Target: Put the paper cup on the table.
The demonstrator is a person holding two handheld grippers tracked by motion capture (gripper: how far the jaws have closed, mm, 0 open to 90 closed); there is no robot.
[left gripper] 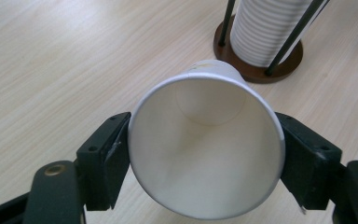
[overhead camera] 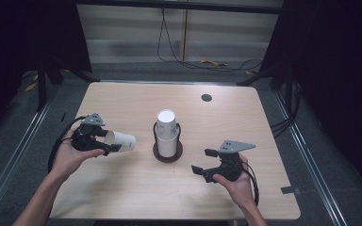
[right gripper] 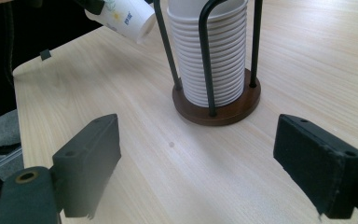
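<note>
Left gripper (overhead camera: 107, 142): I am seeing it held in the person's left hand (overhead camera: 70, 157) over the left part of the table, its two black jaws pressing on opposite sides of a single paper cup near the rim.
Paper cup (overhead camera: 120, 140): it is lying on its side in the jaws, its closed bottom pointing toward the stack at the table's middle and its open mouth facing back into the left gripper view, where I am looking straight down its white inside (left gripper: 205, 149). In the right gripper view a small printed pattern is showing on its outer wall (right gripper: 121, 16). I cannot tell whether it is touching the tabletop.
Cup stack (overhead camera: 166, 134): white paper cups are standing nested and upright at the centre of the table, just beside the held cup but apart from it.
Holder (overhead camera: 168, 155): a round dark-brown wooden base is carrying the stack, with thin black wire rods rising around it.
Right gripper (overhead camera: 204, 163): I am seeing it held in the person's right hand (overhead camera: 238, 181) near the front right of the table, jaws spread wide with nothing between them, pointing toward the holder.
Table (overhead camera: 235, 117): the light wood top is bearing a small dark round spot (overhead camera: 206, 98) toward its far edge.
Surroundings: cables are trailing across the grey floor beyond the table.
</note>
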